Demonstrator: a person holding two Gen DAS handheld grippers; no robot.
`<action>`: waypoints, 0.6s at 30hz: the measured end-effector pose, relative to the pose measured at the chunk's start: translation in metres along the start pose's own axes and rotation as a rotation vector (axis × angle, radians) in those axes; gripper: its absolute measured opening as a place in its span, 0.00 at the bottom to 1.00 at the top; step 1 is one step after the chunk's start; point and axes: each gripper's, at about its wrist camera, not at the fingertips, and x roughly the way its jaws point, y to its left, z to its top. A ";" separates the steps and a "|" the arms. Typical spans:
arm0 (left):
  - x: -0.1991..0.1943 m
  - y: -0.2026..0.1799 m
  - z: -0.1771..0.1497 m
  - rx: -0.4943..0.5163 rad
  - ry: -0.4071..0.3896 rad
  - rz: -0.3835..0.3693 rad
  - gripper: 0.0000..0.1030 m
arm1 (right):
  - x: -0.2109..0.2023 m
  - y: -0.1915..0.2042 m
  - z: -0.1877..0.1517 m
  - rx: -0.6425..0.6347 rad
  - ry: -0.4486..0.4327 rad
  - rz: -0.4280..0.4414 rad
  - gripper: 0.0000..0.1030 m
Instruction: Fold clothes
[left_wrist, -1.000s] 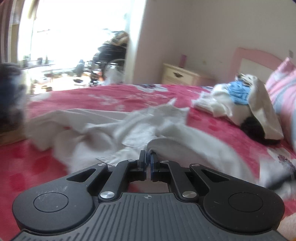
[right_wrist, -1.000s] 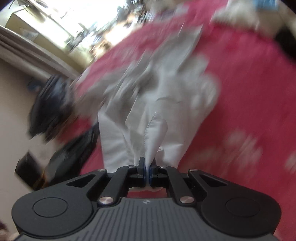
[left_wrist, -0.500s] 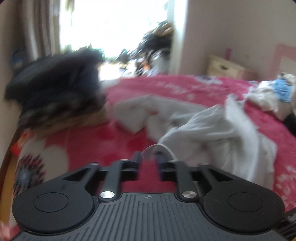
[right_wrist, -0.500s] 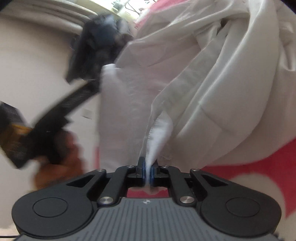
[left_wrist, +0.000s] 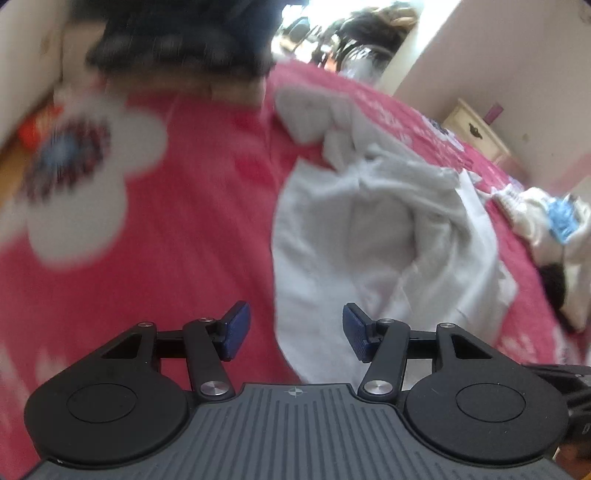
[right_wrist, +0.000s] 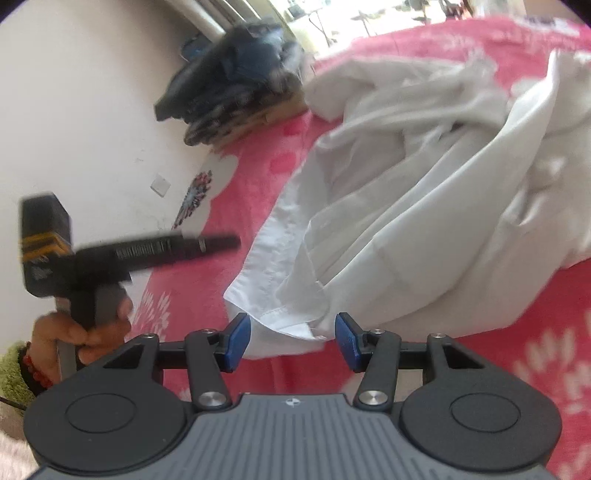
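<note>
- I am letting go of the white shirt (right_wrist: 399, 206) with both grippers at once; this looks like the release at the end of a drag or fold stroke, with the real folding yet to be done.
- My left gripper (left_wrist: 293, 328) is opening, its blue pads standing about half apart; the near edge of the cloth shows between them, but neither pad is pressing on it.
- My right gripper (right_wrist: 293, 341) is opening likewise, and the hemmed corner of the shirt is lying between its pads, free of both.
- The shirt is lying on the red floral bedspread (left_wrist: 166, 258), bunched rather than flat: deep creases, one rolled-over lobe in the middle, a stitched hem at the near corner, and a sleeve-like part trailing toward the far side.
- In the right wrist view, the person's hand (right_wrist: 81, 328) is gripping the handle of the left tool, just to the left of the shirt.
- A dark pile of clothes (right_wrist: 236, 77) is sitting at the far edge of the bed, apart from the shirt.
- Next, I judge, I should be taking fresh holds on two edges and spreading the cloth flat before any fold; grabbing a crease instead of a hem would only bunch it further.
</note>
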 end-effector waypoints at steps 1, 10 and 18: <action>0.001 0.002 -0.005 -0.031 0.019 -0.015 0.54 | -0.005 0.000 -0.002 -0.011 -0.008 0.002 0.54; 0.024 0.018 -0.008 -0.228 0.085 0.060 0.54 | -0.038 -0.016 -0.007 0.068 -0.057 0.005 0.54; 0.018 -0.005 -0.024 -0.144 0.105 0.068 0.44 | -0.044 0.002 0.021 -0.110 -0.179 -0.081 0.54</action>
